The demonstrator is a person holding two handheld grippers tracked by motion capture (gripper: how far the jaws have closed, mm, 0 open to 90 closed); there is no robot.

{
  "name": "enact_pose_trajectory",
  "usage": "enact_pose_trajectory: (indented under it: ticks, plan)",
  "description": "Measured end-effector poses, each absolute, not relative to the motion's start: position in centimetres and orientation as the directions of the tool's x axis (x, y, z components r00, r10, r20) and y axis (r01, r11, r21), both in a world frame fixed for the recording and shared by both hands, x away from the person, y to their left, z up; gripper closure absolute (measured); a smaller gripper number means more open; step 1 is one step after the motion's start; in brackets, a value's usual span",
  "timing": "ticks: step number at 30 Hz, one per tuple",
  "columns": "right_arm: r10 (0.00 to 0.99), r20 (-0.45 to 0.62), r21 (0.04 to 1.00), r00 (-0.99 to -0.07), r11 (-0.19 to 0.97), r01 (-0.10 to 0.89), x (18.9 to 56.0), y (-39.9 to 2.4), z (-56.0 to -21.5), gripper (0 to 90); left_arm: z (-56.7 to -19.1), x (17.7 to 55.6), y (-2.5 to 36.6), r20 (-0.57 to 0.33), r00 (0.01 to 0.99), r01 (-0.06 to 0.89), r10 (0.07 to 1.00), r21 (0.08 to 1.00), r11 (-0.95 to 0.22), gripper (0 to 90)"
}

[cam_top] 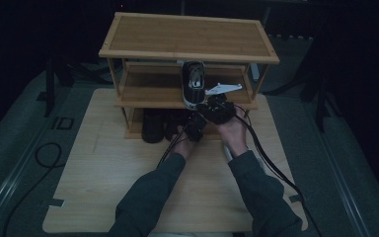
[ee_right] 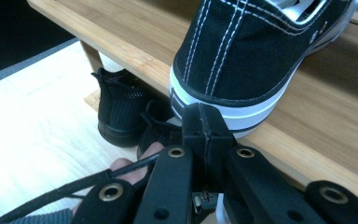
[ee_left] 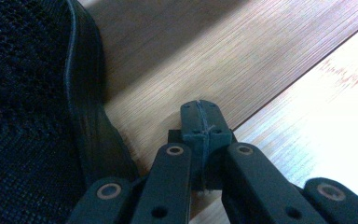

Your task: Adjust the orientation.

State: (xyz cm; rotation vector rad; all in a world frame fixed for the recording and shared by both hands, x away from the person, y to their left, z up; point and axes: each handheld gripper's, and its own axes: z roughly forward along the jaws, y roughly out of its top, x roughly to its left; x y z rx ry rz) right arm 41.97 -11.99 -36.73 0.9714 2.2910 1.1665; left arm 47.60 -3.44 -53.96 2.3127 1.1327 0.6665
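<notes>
Dim room, pale wooden counter bearing a three-tier bamboo shelf. Both forearms reach forward side by side. Right hand-held gripper, jaws closed and empty, sits at the heel of a black-and-white sneaker on the middle tier. Left hand-held gripper, likewise closed, lies low beside a black mesh shoe on the bottom tier.

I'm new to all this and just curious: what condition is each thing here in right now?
Black-and-white sneaker: upright on the rack's middle shelf, heel toward the person.
Black mesh shoes: standing on the bottom shelf.
Wooden rack: upright, top shelf bare.
Left gripper: jaws shut, holding nothing, beside a black mesh shoe.
Right gripper: jaws shut, empty, tips at the sneaker's heel; contact unclear.
</notes>
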Motion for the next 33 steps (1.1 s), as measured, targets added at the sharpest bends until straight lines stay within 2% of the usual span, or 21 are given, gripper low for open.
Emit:
enact_pose_trajectory:
  ticks: [21, 23, 24, 25, 27, 29, 30, 33]
  plan:
    - [0.735, -0.032, 0.831, -0.677, 0.396, 0.390, 43.2, -11.2, -37.1, 90.0, -53.9, 47.5, -3.4, 0.217, 0.534, 0.588, 0.817, 0.599, -0.543, 90.0]
    - [0.738, -0.037, 0.832, -0.673, 0.397, 0.389, 43.2, -11.1, -37.2, 90.0, -53.9, 47.5, -3.4, 0.219, 0.530, 0.591, 0.819, 0.597, -0.542, 90.0]
    - [0.739, -0.044, 0.831, -0.672, 0.401, 0.386, 43.3, -11.0, -37.2, 90.0, -54.0, 47.3, -3.6, 0.221, 0.498, 0.594, 0.839, 0.617, -0.516, 90.0]
    - [0.740, -0.046, 0.829, -0.671, 0.402, 0.388, 43.3, -10.9, -37.1, 90.0, -53.9, 47.5, -3.4, 0.227, 0.523, 0.593, 0.822, 0.595, -0.542, 90.0]
    - [0.740, -0.051, 0.828, -0.671, 0.407, 0.386, 43.2, -10.9, -37.1, 90.0, -54.0, 47.6, -3.3, 0.211, 0.535, 0.590, 0.818, 0.600, -0.540, 90.0]
    - [0.732, -0.038, 0.828, -0.680, 0.403, 0.389, 43.2, -11.0, -37.0, 83.9, -54.2, 47.1, -3.8, 0.148, 0.482, 0.635, 0.864, 0.620, -0.460, 90.0]
    - [0.733, -0.043, 0.828, -0.679, 0.406, 0.386, 43.1, -11.0, -37.0, 82.8, -54.0, 47.6, -3.4, 0.199, 0.535, 0.585, 0.821, 0.614, -0.530, 90.0]
    - [0.746, -0.049, 0.836, -0.664, 0.394, 0.382, 42.9, -11.3, -36.5, 83.5, -54.0, 47.6, -3.3, 0.205, 0.542, 0.580, 0.815, 0.611, -0.539, 90.0]
